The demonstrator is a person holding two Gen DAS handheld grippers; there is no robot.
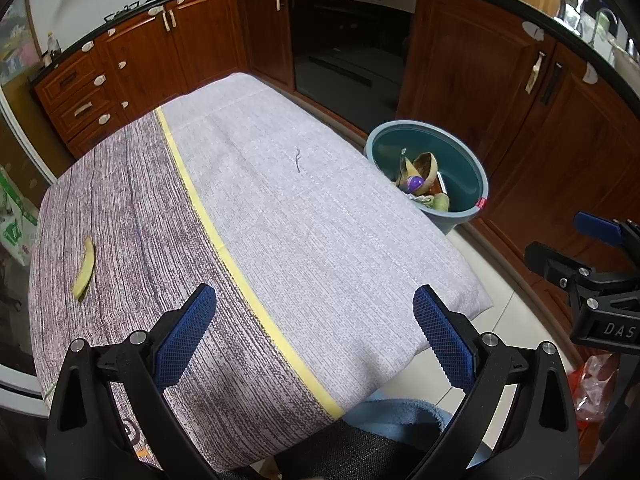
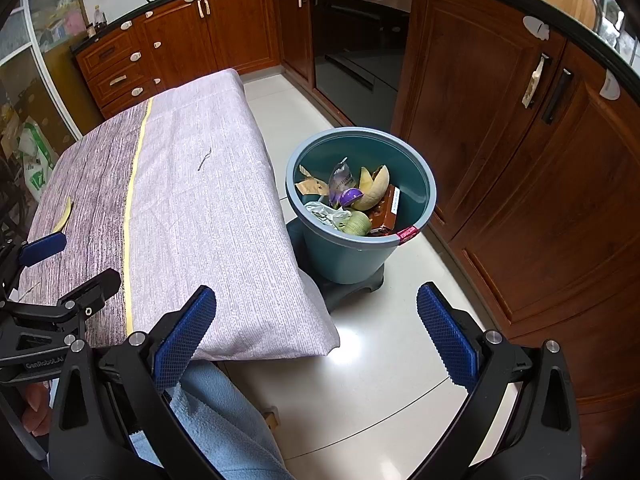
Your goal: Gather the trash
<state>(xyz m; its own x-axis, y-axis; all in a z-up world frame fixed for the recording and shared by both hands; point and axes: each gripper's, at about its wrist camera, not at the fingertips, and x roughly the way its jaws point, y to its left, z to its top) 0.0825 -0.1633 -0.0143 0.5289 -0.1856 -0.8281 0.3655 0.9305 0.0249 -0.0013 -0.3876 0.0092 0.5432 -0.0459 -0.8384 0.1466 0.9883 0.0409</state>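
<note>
Both grippers are held wide open with nothing between the blue pads. The left gripper (image 1: 314, 334) hangs over the near end of a table draped in a grey-lilac cloth (image 1: 320, 232) with a yellow stripe (image 1: 224, 240) running lengthwise. The right gripper (image 2: 316, 336) is held off the table's right edge, over the pale tiled floor (image 2: 360, 360), and it can also be seen at the far right of the left wrist view.

One strip of banana peel (image 1: 84, 268) is left lying flat on the darker, wood-grain part of the cloth, well to the left of the left gripper and apart from both. A small dark thread-like scrap (image 1: 297, 159) can be made out further up on the lighter part of the cloth; what it actually is can't be told.

The teal trash bin (image 2: 416, 160) is parked on a dark stand on the floor, just beside the table's right edge and in front of the wooden cabinets (image 2: 520, 200). It's already loaded with stuff: melon rind (image 2: 376, 188), a purple round thing (image 2: 350, 197), crumpled wrappers, a brown packet. A blue towel (image 2: 224, 420) is draped below the right gripper.
</note>
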